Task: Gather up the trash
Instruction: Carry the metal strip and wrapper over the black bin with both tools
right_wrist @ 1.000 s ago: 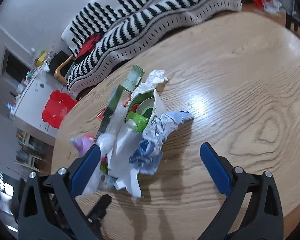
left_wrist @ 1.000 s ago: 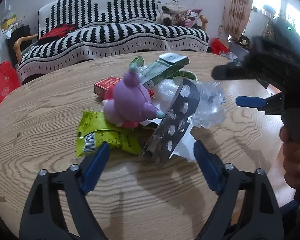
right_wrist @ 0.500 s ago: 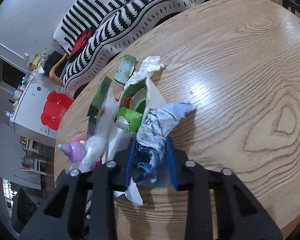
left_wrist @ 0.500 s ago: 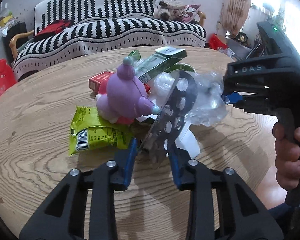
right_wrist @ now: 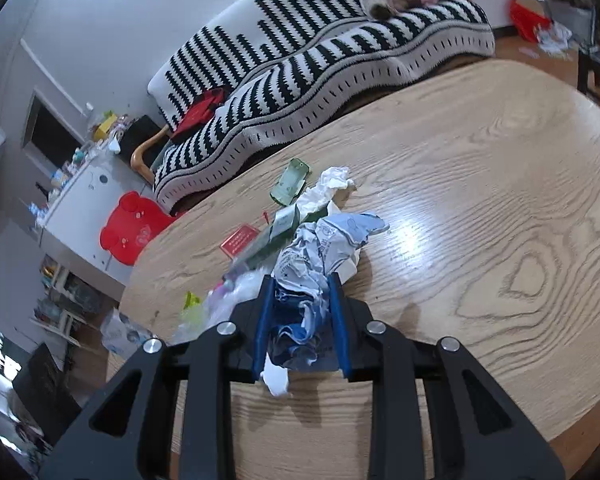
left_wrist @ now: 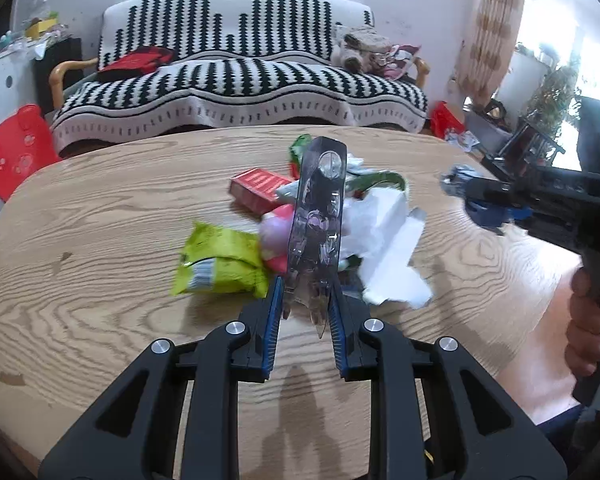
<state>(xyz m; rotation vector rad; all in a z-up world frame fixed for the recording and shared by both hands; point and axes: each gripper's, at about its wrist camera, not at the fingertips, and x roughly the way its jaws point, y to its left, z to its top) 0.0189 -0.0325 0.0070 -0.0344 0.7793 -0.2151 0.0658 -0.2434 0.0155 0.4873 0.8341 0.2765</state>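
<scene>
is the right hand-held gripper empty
No: the right hand-held gripper is shut on a crumpled blue and white wrapper, which sits pinched between its blue pads.

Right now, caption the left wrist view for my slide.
Left gripper shut on a clear blister tray above the trash pile on the wooden table.

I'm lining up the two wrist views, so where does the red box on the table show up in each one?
Left wrist: red box just above centre, behind the green snack bag.
Right wrist: red box left of centre, flat on the table, left of the trash pile.
Shared landmark: the striped sofa.
</scene>
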